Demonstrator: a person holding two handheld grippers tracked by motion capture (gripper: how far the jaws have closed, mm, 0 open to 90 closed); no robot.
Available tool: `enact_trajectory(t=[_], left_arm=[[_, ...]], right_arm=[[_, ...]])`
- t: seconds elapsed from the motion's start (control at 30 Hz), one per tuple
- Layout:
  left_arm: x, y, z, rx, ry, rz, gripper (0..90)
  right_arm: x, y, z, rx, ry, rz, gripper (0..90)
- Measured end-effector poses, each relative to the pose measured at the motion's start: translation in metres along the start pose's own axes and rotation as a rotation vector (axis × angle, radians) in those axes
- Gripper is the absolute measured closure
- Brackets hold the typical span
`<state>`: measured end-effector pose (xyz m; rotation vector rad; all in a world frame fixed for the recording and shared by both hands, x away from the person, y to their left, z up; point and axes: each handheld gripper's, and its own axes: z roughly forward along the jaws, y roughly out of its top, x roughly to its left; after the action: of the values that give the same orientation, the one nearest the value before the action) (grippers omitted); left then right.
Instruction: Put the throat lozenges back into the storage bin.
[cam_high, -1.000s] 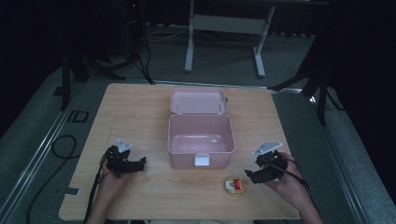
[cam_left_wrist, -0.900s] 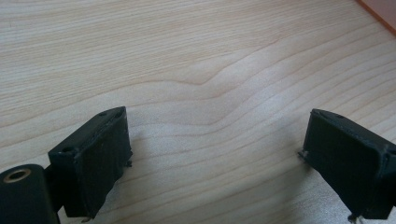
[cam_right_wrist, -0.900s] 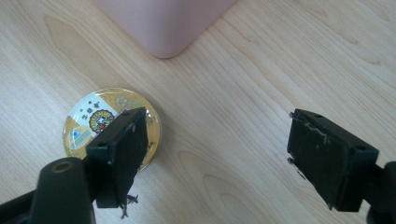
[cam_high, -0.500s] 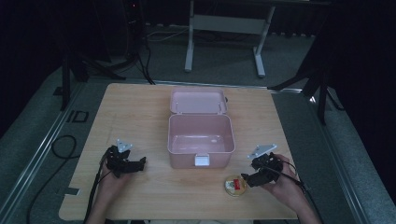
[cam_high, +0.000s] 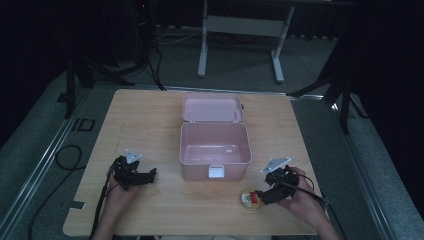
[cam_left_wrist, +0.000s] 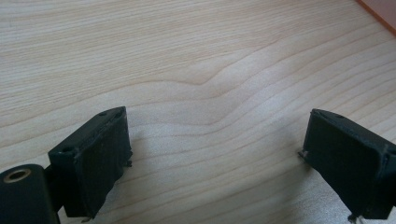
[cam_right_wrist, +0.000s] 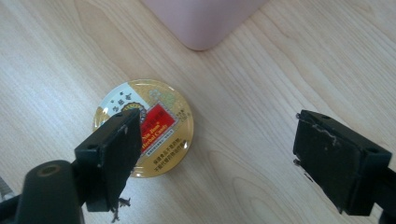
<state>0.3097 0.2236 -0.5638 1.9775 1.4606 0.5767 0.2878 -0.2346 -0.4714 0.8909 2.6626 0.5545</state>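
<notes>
High view: both hand-held grippers low over table, right gripper (cam_high: 264, 192) and left gripper (cam_high: 145, 176) gaping.

A light wooden desk (cam_high: 150, 120) stands on grey carpeted floor (cam_high: 30, 135) in a dim room whose far side falls into darkness. Beyond it stands a white metal frame (cam_high: 240, 30) on two legs. Black cables (cam_high: 65, 155) lie looped on the floor at the left.
</notes>
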Motion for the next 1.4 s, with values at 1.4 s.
enact_trajectory(t=[1.4], left_arm=[[0.0, 0.0, 0.0, 0.0, 0.0, 0.0, 8.0]], right_arm=[[0.022, 0.007, 0.021, 0.087, 0.07, -0.1, 12.8]])
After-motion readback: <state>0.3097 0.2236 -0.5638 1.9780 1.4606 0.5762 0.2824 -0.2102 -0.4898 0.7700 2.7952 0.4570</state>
